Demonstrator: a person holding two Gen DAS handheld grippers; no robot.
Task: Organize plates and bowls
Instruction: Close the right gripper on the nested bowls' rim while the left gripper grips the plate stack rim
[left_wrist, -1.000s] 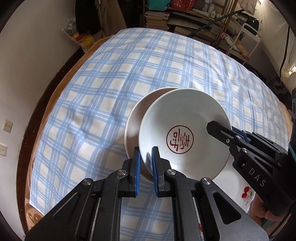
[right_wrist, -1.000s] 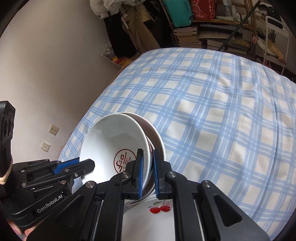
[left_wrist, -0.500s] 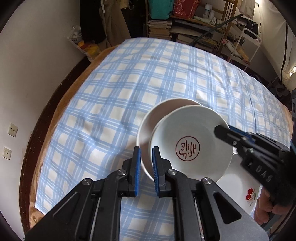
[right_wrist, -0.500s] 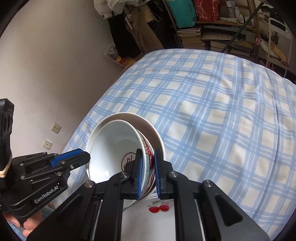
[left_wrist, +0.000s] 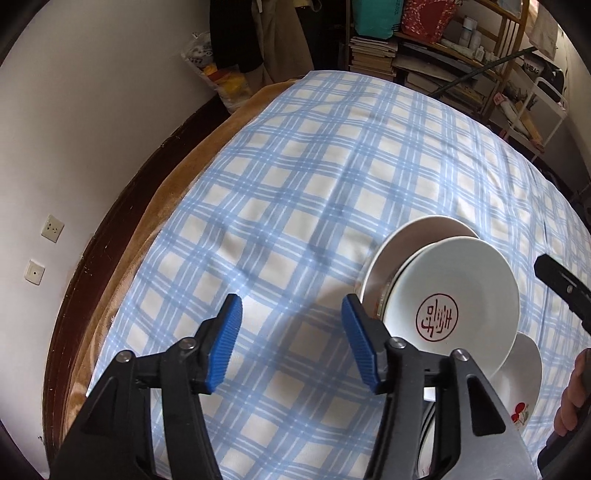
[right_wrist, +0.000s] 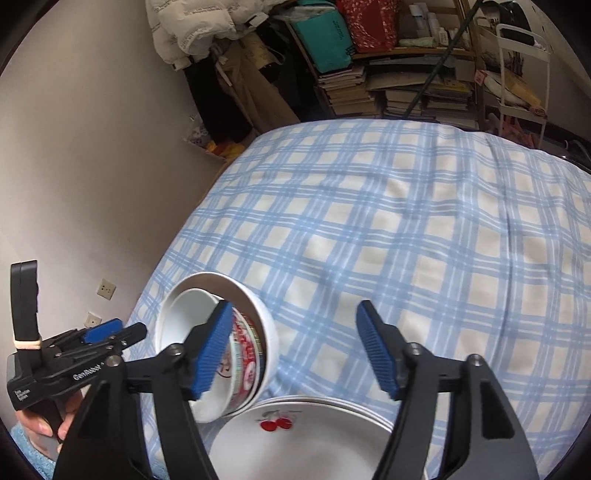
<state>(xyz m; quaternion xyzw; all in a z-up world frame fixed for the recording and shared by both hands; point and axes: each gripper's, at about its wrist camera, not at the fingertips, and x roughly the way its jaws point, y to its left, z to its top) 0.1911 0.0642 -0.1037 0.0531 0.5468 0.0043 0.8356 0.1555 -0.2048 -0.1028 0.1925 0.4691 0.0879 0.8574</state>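
Note:
A white bowl with a red seal lies nested in a plain white bowl, both tilted. In the right wrist view the outer white bowl holds the red-patterned bowl and leans against a stack of cherry-print plates. My left gripper is opening, with only cloth between its pads; its right pad stands just beside the bowls' rims. My right gripper is opening too, nothing between its pads, and the bowls sit just left of its left pad. The cherry plate shows under the bowls.
A blue-and-white checked cloth covers the surface, with a brown blanket edge and wall on the left. Shelves of books and bags stand beyond the far edge. A hand holds the left gripper.
Both grippers were shut on the seal bowl's rim; now both have let go, opened wide and drawn back a little. The bowl rests nested in the plain bowl.

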